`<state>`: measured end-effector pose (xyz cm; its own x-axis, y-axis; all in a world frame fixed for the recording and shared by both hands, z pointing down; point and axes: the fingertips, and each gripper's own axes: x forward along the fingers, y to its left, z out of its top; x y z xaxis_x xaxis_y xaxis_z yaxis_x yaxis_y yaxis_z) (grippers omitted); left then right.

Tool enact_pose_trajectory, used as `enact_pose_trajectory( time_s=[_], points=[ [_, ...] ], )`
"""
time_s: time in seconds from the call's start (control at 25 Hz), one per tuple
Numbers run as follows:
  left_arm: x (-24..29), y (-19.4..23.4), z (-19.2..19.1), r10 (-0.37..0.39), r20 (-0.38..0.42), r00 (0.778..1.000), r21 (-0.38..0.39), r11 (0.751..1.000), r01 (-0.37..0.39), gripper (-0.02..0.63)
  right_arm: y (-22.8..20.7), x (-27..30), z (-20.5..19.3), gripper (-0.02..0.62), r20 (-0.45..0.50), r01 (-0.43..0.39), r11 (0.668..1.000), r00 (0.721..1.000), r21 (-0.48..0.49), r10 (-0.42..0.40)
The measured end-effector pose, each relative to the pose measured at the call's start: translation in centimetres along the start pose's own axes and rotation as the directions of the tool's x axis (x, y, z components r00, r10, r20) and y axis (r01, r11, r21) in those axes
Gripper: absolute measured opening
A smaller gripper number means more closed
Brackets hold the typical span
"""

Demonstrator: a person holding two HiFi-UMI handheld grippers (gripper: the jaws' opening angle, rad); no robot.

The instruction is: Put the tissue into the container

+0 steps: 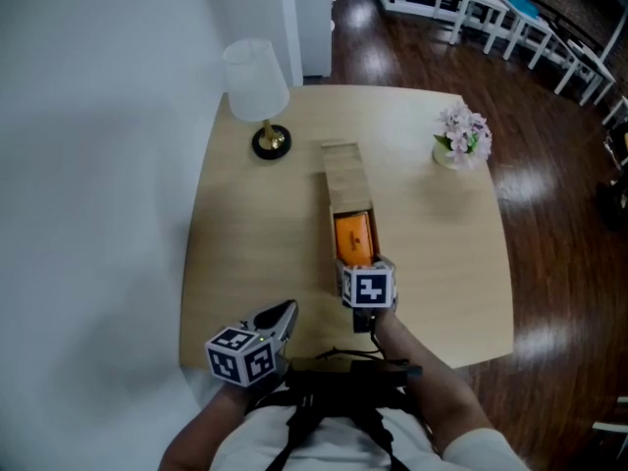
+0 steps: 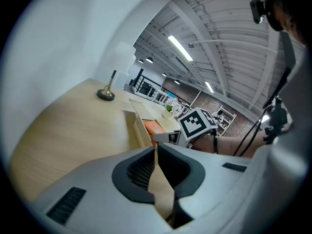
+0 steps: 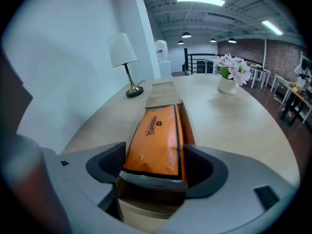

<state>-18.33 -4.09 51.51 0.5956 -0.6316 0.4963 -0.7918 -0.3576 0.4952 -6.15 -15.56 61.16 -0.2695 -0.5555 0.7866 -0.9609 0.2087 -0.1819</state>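
Note:
An orange tissue pack (image 1: 353,235) lies lengthwise in the long narrow wooden container (image 1: 344,177) in the middle of the table. In the right gripper view the pack (image 3: 157,138) fills the near part of the box (image 3: 189,126). Its near end sits between the jaws of my right gripper (image 3: 156,164), which stand wide, with the pads close beside its sides. In the head view that gripper (image 1: 361,265) is at the box's near end. My left gripper (image 1: 285,314) hovers by the table's near left edge, its jaws (image 2: 156,150) shut on nothing.
A white-shaded lamp (image 1: 257,91) stands at the table's far left, and a vase of pale flowers (image 1: 461,137) at the far right. A white wall runs along the left side. Dark wood floor and white tables (image 1: 510,18) lie beyond the table.

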Motion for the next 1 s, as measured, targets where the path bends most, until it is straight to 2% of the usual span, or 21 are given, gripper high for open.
enact_pose_trajectory(
  time_s=[0.24, 0.4, 0.84, 1.0],
  points=[
    [0.2, -0.7, 0.3, -0.003, 0.011, 1.0, 0.0, 1.0, 0.003, 0.003, -0.6, -0.7, 0.2, 0.387, 0.0, -0.008, 1.0, 1.0, -0.02, 0.008],
    [0.4, -1.4, 0.4, -0.008, 0.02, 1.0, 0.004, 1.0, 0.008, 0.003, -1.0, -1.8, 1.2, 0.387, 0.05, -0.021, 0.999, 0.998, -0.044, 0.023],
    [1.9, -5.1, 1.1, -0.071, 0.02, 0.997, 0.042, 0.997, 0.07, 0.002, -1.9, -7.4, 3.3, 0.385, 0.171, -0.119, 0.988, 0.976, -0.099, 0.134],
    [2.2, -6.8, 1.3, -0.099, 0.028, 0.995, 0.056, 0.994, 0.097, 0.002, -3.7, -10.4, 3.0, 0.293, 0.197, -0.135, 0.985, 0.968, -0.103, 0.154]
  ],
)
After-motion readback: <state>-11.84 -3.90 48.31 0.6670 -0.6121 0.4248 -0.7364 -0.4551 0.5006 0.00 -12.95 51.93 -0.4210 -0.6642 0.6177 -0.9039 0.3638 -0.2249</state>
